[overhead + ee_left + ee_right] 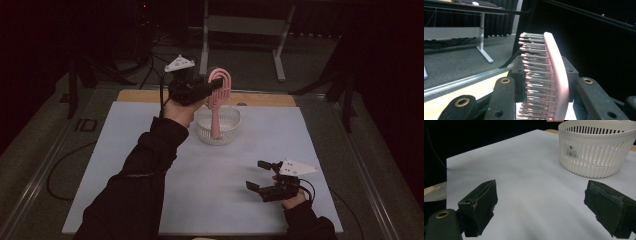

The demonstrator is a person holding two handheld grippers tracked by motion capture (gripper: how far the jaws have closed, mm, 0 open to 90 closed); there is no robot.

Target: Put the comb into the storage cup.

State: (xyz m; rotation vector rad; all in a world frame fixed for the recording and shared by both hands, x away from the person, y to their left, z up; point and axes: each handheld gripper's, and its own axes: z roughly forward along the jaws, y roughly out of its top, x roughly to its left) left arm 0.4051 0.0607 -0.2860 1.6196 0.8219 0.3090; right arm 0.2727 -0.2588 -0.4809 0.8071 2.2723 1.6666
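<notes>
A pink hairbrush (pixel 218 100) hangs handle-down over the white slatted basket (pixel 218 131), its lower end inside the rim. My left gripper (pixel 220 84) is shut on the brush's head, raised above the basket at the far middle of the table. In the left gripper view the brush (pixel 556 75) stands between the black jaws, with its metal bristles pointing left. My right gripper (pixel 257 175) rests low near the front right of the white sheet, open with nothing between its fingers. The right gripper view shows the basket (pixel 596 150) ahead and to the right of the open jaws.
A white sheet (pixel 150 150) covers the table, with a wooden edge (pixel 145 95) at the back. A metal rail (pixel 35 175) runs along the left side. Cables lie on the floor at left. A pale desk frame (pixel 245 30) stands beyond the table.
</notes>
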